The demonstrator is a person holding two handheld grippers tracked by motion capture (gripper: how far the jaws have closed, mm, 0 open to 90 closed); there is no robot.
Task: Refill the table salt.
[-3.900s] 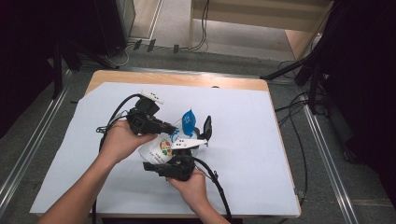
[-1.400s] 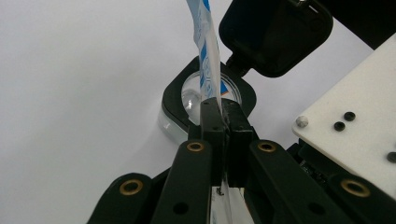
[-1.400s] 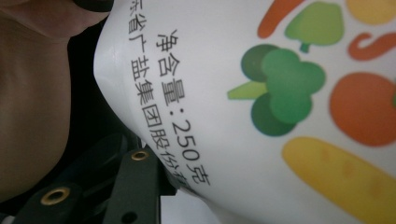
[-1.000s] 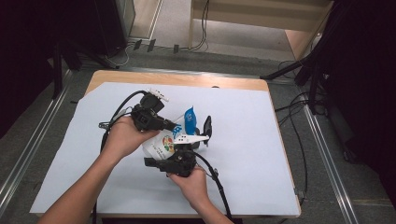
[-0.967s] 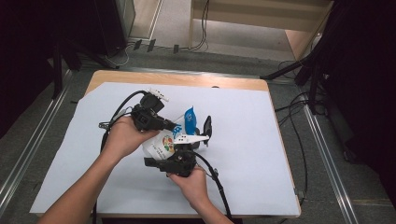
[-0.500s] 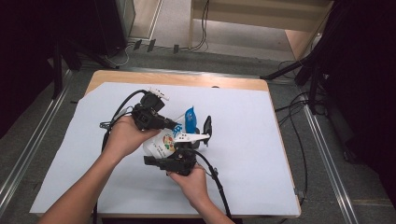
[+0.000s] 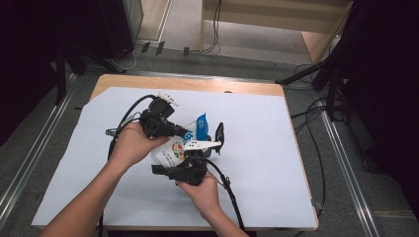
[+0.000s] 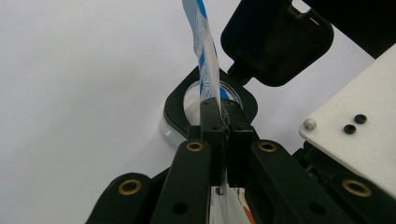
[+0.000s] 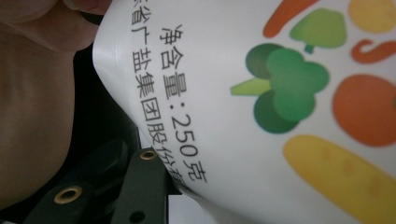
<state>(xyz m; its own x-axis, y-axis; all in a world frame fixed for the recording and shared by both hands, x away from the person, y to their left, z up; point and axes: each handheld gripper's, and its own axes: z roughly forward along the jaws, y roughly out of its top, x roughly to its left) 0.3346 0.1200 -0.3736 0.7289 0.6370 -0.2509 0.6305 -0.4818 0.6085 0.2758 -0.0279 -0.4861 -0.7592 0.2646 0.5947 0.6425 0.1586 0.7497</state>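
High view: both grippers met mid-table over the white sheet (image 7: pixel 276 163). The left gripper (image 7: pixel 185 134) came in from the left with its jaws clamped on the blue-and-white top edge of a printed pouch (image 7: pixel 173 150). The right gripper (image 7: pixel 195 160) came up from the near side under the pouch's body. Just beyond the pouch mouth stood a small clear jar (image 7: pixel 210 143), its black hinged lid (image 7: pixel 219 136) flipped up.

Left gripper view: jaws pinched tight on the pouch's (image 8: pixel 205 60) thin top strip. The strip ran straight away from the jaws, and the jar (image 8: pixel 210 100) sat directly ahead and below, lid (image 8: pixel 275 39) open to the right.

Right gripper view: the pouch (image 9: pixel 261 93), printed with vegetables, lay close across the lens. One black jaw was at the bottom left, touching the pouch's lower edge; the grip looked part-closed around the body.

Judgement: the pouch's long axis pointed at the jar, so the pour turns on tipping toward it, the left gripper steering.
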